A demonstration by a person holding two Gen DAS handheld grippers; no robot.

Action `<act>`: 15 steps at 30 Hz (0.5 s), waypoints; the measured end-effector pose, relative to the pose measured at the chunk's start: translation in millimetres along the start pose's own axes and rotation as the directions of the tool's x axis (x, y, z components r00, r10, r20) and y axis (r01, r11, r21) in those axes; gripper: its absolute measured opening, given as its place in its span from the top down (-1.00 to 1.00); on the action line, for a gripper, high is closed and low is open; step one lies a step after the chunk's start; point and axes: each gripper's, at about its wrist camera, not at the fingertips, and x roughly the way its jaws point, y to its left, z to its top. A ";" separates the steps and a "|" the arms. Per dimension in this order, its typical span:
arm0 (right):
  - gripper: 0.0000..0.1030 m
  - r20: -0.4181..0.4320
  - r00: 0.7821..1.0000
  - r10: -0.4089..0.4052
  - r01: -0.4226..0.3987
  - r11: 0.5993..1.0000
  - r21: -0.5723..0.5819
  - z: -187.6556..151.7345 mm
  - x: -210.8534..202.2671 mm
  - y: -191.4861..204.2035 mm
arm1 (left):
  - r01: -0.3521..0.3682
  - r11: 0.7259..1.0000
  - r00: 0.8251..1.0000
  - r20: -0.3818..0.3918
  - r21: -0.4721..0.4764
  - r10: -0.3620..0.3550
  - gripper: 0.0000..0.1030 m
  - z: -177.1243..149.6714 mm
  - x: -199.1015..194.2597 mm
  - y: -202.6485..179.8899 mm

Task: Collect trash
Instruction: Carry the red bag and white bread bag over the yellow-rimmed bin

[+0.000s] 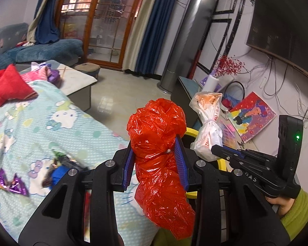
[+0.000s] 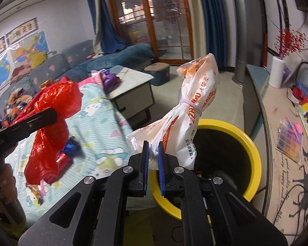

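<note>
A: Left wrist view?
B: The left gripper point(image 1: 156, 158) jaws clamp the crumpled red plastic bag point(image 1: 158, 143), near the yellow-rimmed black bin point(image 1: 192, 132) at right. The bag's tail hangs loose; released short of the rim, it drops onto the bed point(image 1: 51, 123).

A: Right wrist view?
B: The right gripper point(image 2: 153, 165), tilted downward, pinches the tied white printed plastic bag point(image 2: 186, 110) above the bin's near rim. The thin film may slip.
</note>
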 end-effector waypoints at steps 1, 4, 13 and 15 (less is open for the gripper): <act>0.83 -0.005 1.000 -0.011 0.011 1.000 0.008 -1.4 0.7 -4.9 | 0.007 1.000 1.000 -0.008 0.012 -0.007 0.44 -0.4 5.2 -5.2; 0.83 -0.014 0.999 -0.031 0.031 0.999 0.038 -4.8 3.0 -19.6 | 0.021 0.999 1.000 -0.022 0.035 -0.020 0.44 -1.4 16.4 -14.0; 0.83 -0.065 0.996 -0.066 0.074 0.990 0.121 -18.4 15.3 -59.5 | 0.055 0.995 0.996 -0.069 0.080 -0.049 0.44 -5.1 51.2 -39.3; 0.83 -0.076 0.995 -0.069 0.079 0.988 0.133 -21.6 18.7 -64.8 | 0.060 0.994 0.995 -0.080 0.088 -0.053 0.43 -6.6 57.2 -42.5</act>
